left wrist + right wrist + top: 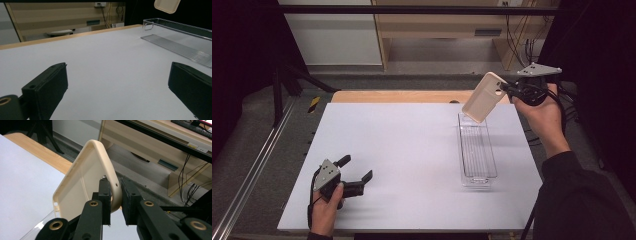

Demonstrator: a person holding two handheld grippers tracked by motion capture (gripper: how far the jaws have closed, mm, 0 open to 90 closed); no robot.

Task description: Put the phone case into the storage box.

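A cream plastic lid (pixel 483 97) hangs tilted in the air above the far end of a clear plastic bin (pixel 477 150). My right gripper (pixel 508 90) is shut on the lid's rim at its handle end. In the right gripper view the two jaws pinch the lid (pixel 86 180) at its curved edge. The lid's corner (pixel 167 5) shows at the top of the left gripper view, above the clear bin (pixel 175 37). My left gripper (pixel 357 170) rests low over the white table near the front left, open, with nothing between its jaws.
The white board (pixel 402 155) lies on a wooden table whose edge (pixel 392 96) shows at the back. A metal rail (pixel 252 170) runs along the left side. A wooden desk with hanging cables (pixel 517 35) stands beyond the table.
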